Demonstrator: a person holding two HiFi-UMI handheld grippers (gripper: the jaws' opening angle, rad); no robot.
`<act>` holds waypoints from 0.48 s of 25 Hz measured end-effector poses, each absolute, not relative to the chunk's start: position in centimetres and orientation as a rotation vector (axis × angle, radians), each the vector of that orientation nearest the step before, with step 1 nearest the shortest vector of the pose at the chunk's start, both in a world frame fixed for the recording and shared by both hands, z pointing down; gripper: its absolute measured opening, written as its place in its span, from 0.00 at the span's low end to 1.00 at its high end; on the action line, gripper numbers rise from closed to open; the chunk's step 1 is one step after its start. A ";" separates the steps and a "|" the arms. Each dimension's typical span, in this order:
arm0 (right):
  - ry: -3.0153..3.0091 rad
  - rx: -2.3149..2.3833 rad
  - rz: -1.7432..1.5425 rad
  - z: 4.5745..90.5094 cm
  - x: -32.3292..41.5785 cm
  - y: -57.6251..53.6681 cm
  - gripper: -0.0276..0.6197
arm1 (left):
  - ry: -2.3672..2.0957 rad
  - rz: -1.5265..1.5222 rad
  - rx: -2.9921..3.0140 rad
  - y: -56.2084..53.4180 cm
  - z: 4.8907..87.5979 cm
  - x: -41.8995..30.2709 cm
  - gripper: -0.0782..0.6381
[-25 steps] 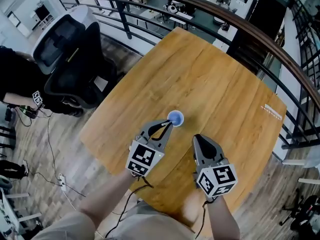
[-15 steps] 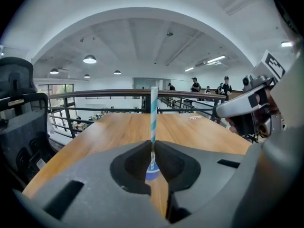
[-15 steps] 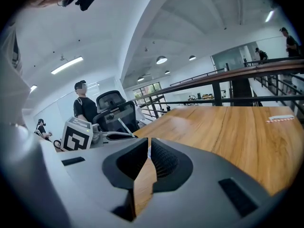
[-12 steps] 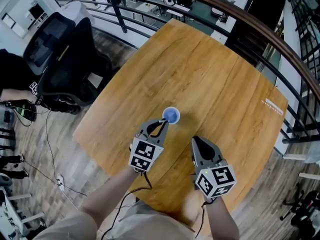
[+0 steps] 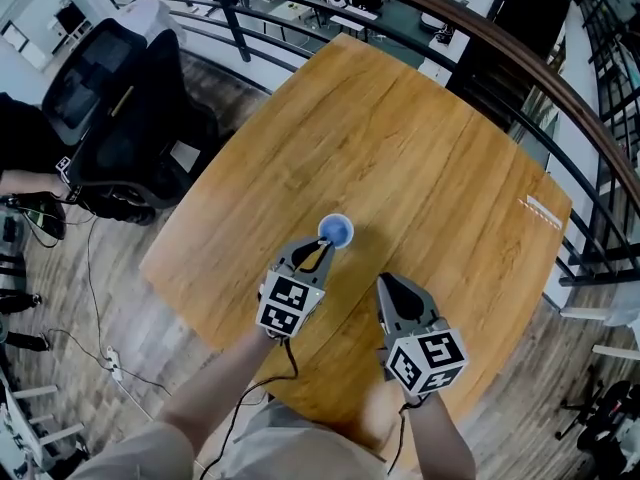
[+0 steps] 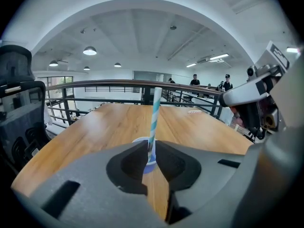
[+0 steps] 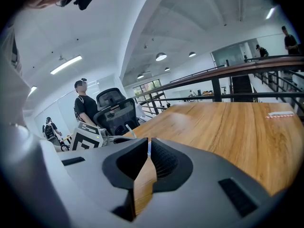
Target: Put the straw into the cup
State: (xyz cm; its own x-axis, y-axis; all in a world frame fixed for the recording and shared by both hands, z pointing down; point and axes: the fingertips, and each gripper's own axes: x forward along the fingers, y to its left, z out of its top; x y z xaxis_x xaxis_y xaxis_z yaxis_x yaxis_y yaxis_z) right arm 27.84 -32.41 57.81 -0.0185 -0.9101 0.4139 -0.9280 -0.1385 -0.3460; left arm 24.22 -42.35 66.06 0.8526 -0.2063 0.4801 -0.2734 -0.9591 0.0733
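Observation:
A small blue cup (image 5: 335,231) stands on the round wooden table (image 5: 420,148), a little on my side of its middle. My left gripper (image 5: 322,252) is just short of the cup and shut on a blue-and-white striped straw (image 6: 154,113). The straw stands nearly upright out of the jaws, and they hide its lower end. Just beyond the jaw tips the cup (image 6: 142,141) peeks out. My right gripper (image 5: 386,286) hovers to the right of the left one, nearer the table's front edge. It is shut with nothing in it (image 7: 148,148).
A white wrapper strip (image 5: 545,211) lies near the table's far right edge. A black office chair (image 5: 120,118) stands on the floor to the left. A curved metal railing (image 5: 480,38) runs behind the table. People stand in the background of both gripper views.
The head view has shifted a little, so the table sits slightly differently in frame. Both grippers keep the same stance, the left still shut on the straw beside the cup.

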 end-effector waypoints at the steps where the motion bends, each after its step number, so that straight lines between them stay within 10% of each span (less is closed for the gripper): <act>1: -2.039 2.178 0.877 57.9 27.7 -32.3 0.09 | -0.364 0.715 2.885 -42.2 66.0 24.2 0.18; 12: -2.067 2.158 0.844 55.6 25.7 -30.9 0.09 | -0.364 0.620 3.006 -40.8 60.4 22.5 0.28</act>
